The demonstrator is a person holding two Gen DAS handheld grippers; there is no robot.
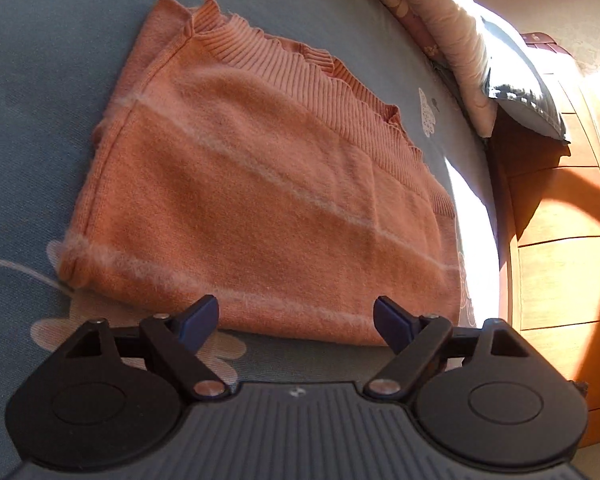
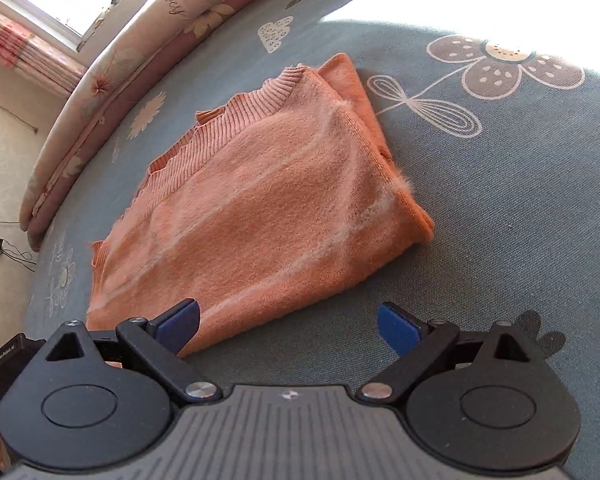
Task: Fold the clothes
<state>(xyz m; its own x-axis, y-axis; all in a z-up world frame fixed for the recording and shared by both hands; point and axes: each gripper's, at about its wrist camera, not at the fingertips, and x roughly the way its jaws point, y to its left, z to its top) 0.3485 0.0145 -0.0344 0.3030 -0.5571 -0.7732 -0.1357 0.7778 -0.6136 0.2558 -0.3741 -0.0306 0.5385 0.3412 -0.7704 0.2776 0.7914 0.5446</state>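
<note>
Standing by the bed (image 1: 28, 80), working left to right: the left hand-held gripper (image 1: 296, 320) hangs over the near edge of the orange sweater (image 1: 260, 200), fingers spread wide, nothing pinched between them. The sweater sits in the middle of the blue flowered bedspread, already folded into a chunky rectangle, ribbed hem along the far side, sleeves tucked out of sight as far as I can tell. The right hand-held gripper (image 2: 288, 328) is spread open too, empty, one finger just over the sweater's near corner. I'd say the folding's mostly done, maybe one more fold in half or some tidying left.
</note>
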